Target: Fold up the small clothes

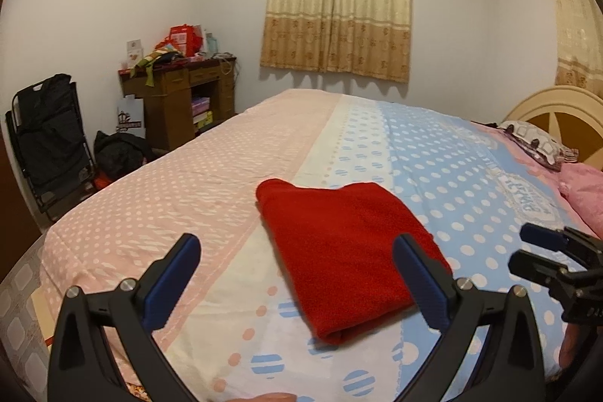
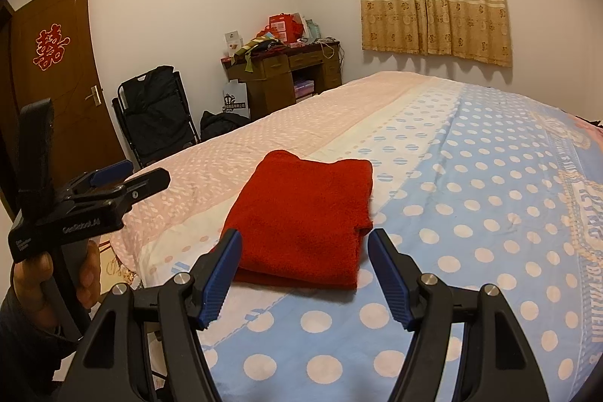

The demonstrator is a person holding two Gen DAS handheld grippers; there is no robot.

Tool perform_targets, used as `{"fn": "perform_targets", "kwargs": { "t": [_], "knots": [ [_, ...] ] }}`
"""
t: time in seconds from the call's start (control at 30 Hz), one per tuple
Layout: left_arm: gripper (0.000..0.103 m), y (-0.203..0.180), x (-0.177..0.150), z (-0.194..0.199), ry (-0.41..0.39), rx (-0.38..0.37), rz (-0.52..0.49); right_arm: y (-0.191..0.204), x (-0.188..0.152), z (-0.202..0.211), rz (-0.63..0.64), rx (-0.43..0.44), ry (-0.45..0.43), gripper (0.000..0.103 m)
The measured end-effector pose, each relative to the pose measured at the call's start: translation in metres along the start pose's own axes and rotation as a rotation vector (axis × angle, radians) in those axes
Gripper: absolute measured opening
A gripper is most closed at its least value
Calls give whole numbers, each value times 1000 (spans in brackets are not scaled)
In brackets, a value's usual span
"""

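A red fleece garment (image 1: 346,251) lies folded into a flat rectangle on the polka-dot bedspread (image 1: 226,183); it also shows in the right wrist view (image 2: 309,217). My left gripper (image 1: 297,247) is open and empty, held just above the garment's near edge. My right gripper (image 2: 303,243) is open and empty, its fingers spread either side of the garment's near edge, not touching it. The right gripper shows at the right edge of the left wrist view (image 1: 527,247). The left gripper shows at the left of the right wrist view (image 2: 143,176).
The bed's near edge runs below both grippers. Pillows (image 1: 539,142) and a headboard (image 1: 561,108) are at the right. A wooden desk (image 2: 286,74) with clutter, a black folding chair (image 2: 154,115), a black bag (image 2: 218,123) and a brown door (image 2: 64,70) stand beyond the bed.
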State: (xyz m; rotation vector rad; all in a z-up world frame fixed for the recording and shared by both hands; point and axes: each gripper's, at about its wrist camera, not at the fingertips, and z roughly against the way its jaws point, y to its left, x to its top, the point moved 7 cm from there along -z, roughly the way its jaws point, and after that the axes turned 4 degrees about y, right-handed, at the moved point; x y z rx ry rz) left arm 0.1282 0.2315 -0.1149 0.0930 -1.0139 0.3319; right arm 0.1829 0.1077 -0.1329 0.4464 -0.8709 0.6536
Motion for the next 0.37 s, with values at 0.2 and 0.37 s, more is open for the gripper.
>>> {"fn": "perform_targets", "kwargs": {
  "t": [0.2, 0.37],
  "knots": [
    [103, 12, -1, -4, 4, 38, 9, 5, -2, -3, 7, 7, 14, 70],
    [103, 13, -3, -4, 0, 35, 0, 8, -4, -6, 19, 15, 26, 70]
  ]
}}
